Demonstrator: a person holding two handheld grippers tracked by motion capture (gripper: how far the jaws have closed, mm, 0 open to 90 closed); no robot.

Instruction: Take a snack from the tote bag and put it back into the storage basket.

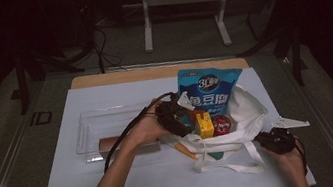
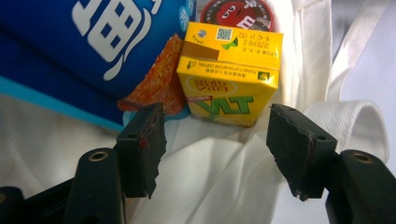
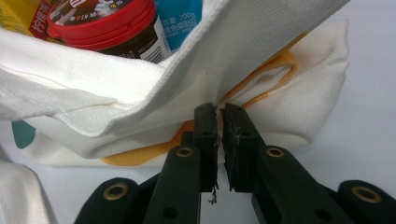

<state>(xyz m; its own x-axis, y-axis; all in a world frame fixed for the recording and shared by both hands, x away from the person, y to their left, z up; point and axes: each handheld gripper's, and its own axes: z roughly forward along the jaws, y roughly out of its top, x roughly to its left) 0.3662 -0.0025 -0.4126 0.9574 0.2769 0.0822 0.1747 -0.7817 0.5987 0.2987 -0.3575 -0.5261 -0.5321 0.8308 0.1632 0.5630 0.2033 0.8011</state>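
I am looking down on a white table mat [image 1: 118,182] where a white cloth tote bag [image 1: 248,111] lies open, mouth toward me. Inside it stand a tall blue snack pouch [image 1: 209,94], a yellow drink carton [image 1: 204,125] and a red-lidded jar [image 1: 221,124], packed side by side. My left gripper [image 1: 173,115] sits at the bag's left opening, just beside the carton. In the left gripper view its jaws are spread wide with nothing between them, the yellow carton [image 2: 231,77] just ahead of the tips, an orange packet [image 2: 159,81] and the blue pouch [image 2: 88,42] to its left, the jar lid [image 2: 236,14] behind. My right gripper [image 1: 275,139] is at the bag's near right corner. In the right gripper view its jaws are pinched tight on the edge of the bag's fabric [image 3: 261,51], with the jar [image 3: 107,23] visible in the mouth above. A clear plastic tray [image 1: 92,130] rests on the mat to the left, holding a brown tube-shaped item [image 1: 109,143].
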